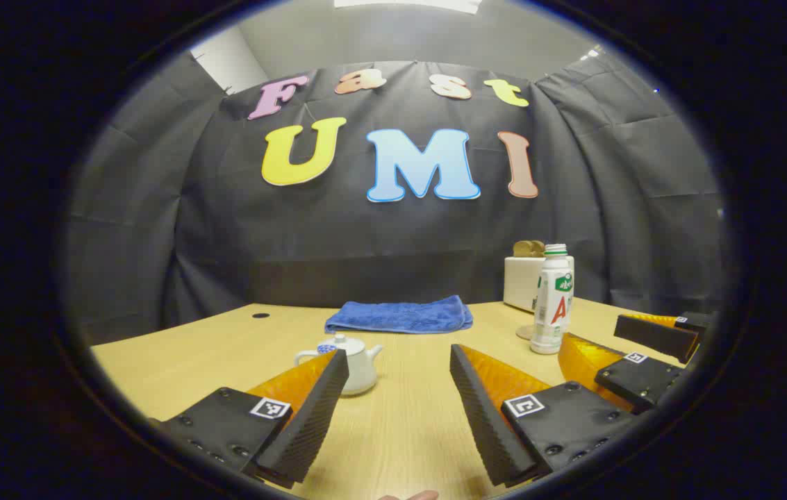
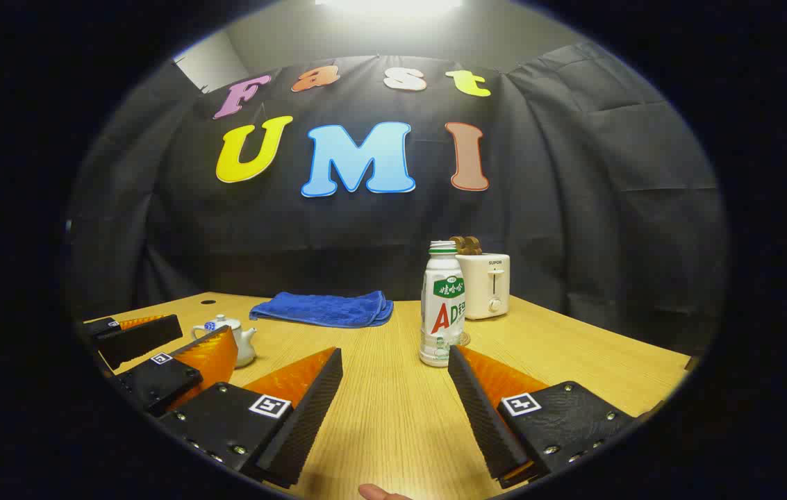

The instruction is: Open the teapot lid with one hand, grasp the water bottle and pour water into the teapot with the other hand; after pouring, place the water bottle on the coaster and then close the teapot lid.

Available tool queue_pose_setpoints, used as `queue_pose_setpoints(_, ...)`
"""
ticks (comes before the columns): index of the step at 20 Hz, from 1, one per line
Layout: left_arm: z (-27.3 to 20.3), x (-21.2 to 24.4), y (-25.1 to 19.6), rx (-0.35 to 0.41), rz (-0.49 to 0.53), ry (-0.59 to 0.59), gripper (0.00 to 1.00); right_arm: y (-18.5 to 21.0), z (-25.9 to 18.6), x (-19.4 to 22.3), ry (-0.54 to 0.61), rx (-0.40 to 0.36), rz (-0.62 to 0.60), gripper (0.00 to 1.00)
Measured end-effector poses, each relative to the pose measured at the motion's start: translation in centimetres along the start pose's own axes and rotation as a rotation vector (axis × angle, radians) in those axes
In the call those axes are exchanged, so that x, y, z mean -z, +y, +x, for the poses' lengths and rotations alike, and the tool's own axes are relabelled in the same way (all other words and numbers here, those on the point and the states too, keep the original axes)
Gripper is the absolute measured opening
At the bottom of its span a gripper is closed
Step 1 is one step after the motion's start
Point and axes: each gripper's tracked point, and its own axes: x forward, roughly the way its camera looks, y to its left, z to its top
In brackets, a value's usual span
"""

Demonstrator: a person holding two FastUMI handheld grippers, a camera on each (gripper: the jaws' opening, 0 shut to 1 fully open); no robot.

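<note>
Wooden table (image 1: 407, 417) under me, booth cloth behind, blue towel (image 1: 400, 316) and toaster (image 2: 485, 285) sitting at back. Left gripper (image 1: 399, 410) hanging wide open, holding nothing; teapot (image 1: 355, 364), lid on, lying just ahead-left, partly behind its left finger. Right gripper (image 2: 393, 410) gaping empty; water bottle (image 2: 443, 305) standing upright ahead-right. I'm judging left nearer lid, right nearer bottle.
</note>
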Motion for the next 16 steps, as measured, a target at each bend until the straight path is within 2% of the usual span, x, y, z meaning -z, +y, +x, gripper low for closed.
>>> queue_pose_setpoints(6, 0.03, -0.05, 0.0, 0.003, -0.001, 0.0, 1.0, 0.17, 0.04, 0.03, 0.0, -0.015, 0.001, 0.95)
queue_pose_setpoints(9, 0.14, 0.0, -0.03, 0.005, -0.001, -0.001, 1.0, 0.92, -0.03, -0.03, -0.002, -0.057, 0.002, 0.94)
queue_pose_setpoints(16, 0.01, -0.07, -0.08, 0.006, 0.0, 0.0, 0.99, 0.9, 0.13, 0.03, -0.001, -0.064, -0.006, 0.95)
